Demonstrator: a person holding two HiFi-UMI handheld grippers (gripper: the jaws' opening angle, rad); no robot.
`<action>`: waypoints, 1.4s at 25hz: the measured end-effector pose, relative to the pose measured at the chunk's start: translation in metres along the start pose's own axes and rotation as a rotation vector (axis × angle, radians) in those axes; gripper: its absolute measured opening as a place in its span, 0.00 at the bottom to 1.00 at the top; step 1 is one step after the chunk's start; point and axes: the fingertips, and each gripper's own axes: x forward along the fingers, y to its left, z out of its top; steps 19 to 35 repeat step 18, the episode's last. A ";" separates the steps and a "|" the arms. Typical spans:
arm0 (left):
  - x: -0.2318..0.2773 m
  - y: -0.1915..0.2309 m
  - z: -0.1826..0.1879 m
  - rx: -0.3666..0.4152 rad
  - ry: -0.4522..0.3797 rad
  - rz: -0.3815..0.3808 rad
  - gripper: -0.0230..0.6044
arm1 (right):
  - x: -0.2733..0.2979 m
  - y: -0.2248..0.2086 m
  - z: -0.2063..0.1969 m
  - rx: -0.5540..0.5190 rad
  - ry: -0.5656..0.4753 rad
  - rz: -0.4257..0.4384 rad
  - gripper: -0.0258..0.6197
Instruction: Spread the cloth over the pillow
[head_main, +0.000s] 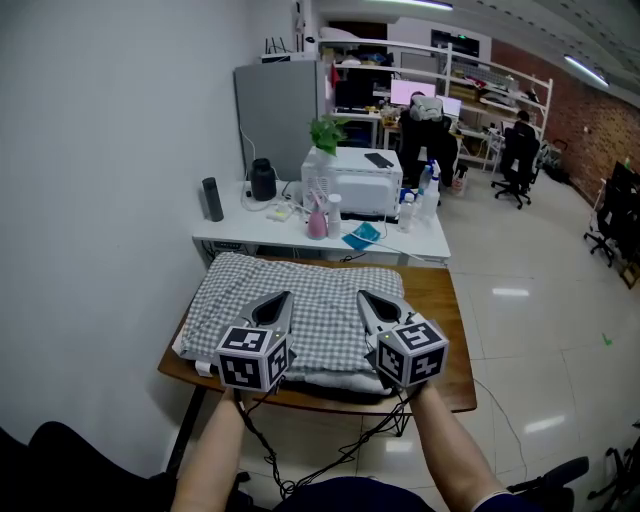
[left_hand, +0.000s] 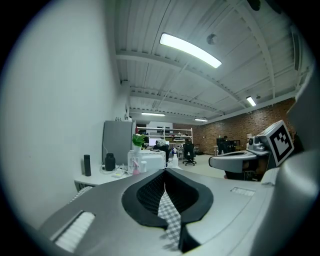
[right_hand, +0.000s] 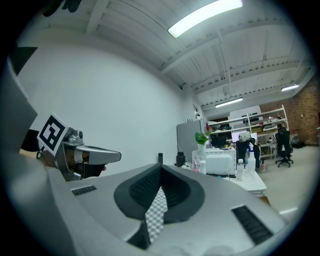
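A grey-and-white checked cloth (head_main: 300, 310) lies over a white pillow (head_main: 330, 378) on a small wooden table (head_main: 440, 330). My left gripper (head_main: 283, 297) is shut on the cloth's near edge at the left, with a strip of checked cloth (left_hand: 167, 215) pinched between its black pads. My right gripper (head_main: 364, 297) is shut on the cloth's near edge at the right, a strip of checked cloth (right_hand: 156, 212) showing between its pads. Both grippers sit side by side over the near half of the pillow, pointing away from me.
A white desk (head_main: 330, 235) stands right behind the table, carrying a white microwave (head_main: 355, 182), a plant, bottles, a black kettle (head_main: 263, 180) and a dark flask (head_main: 212, 199). A white wall runs along the left. Office chairs and people sit far back.
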 end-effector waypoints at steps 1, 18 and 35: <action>0.001 0.000 -0.001 0.001 0.002 -0.001 0.04 | 0.001 0.001 -0.001 0.000 0.002 0.006 0.06; 0.002 -0.003 -0.013 0.004 0.033 -0.015 0.04 | 0.002 0.008 -0.007 -0.002 0.015 0.022 0.06; 0.002 -0.003 -0.013 0.004 0.033 -0.015 0.04 | 0.002 0.008 -0.007 -0.002 0.015 0.022 0.06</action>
